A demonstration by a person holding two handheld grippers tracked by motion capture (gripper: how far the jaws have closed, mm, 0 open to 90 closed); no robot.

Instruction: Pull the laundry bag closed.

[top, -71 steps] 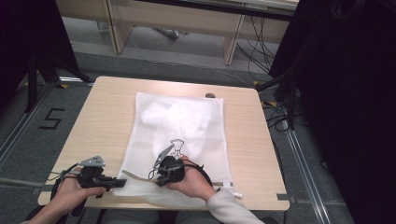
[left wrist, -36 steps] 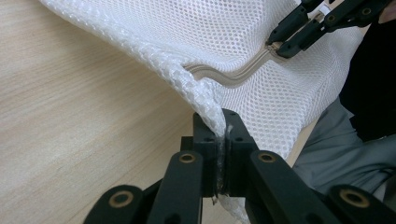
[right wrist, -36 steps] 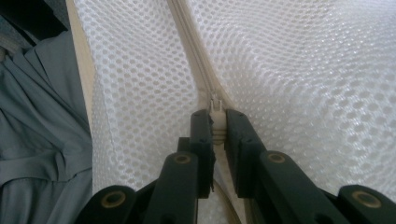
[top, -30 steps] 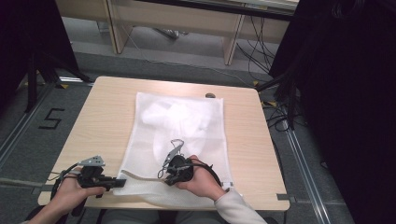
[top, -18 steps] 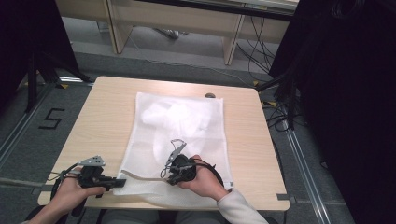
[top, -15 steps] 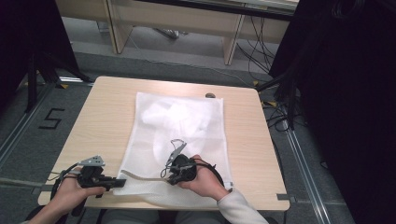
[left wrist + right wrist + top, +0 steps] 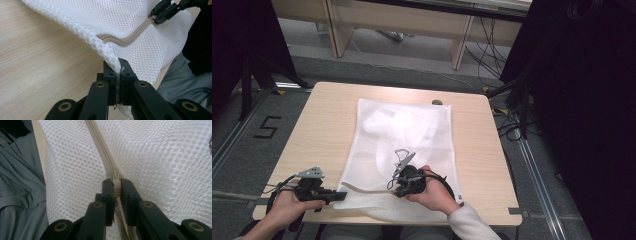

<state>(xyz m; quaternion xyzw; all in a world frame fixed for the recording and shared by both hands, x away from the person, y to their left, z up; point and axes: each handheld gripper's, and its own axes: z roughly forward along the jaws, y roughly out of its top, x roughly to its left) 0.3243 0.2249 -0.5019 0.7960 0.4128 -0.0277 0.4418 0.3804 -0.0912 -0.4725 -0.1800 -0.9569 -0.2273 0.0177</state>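
A white mesh laundry bag (image 7: 402, 135) lies flat on the wooden table (image 7: 322, 125), with pale cloth inside it. My left gripper (image 7: 339, 194) is shut on the bag's front-left corner (image 7: 110, 53), and the mesh is pinched between its jaws (image 7: 119, 67). A beige zipper (image 7: 125, 40) runs along the bag's near edge. My right gripper (image 7: 396, 190) is shut on the zipper pull (image 7: 115, 176), with its jaws (image 7: 116, 186) astride the zipper line. In the left gripper view the right gripper (image 7: 156, 17) sits on the zipper at the upper right.
A small dark object (image 7: 437, 102) lies at the table's far edge. Grey clothing (image 7: 20, 182) sits just past the near edge. Desk legs and cables (image 7: 492, 60) stand behind the table. A floor mark "5" (image 7: 266, 127) is at the left.
My right gripper has slid a little to the right along the bag's near edge, still on the zipper. The left gripper has kept still on the corner.
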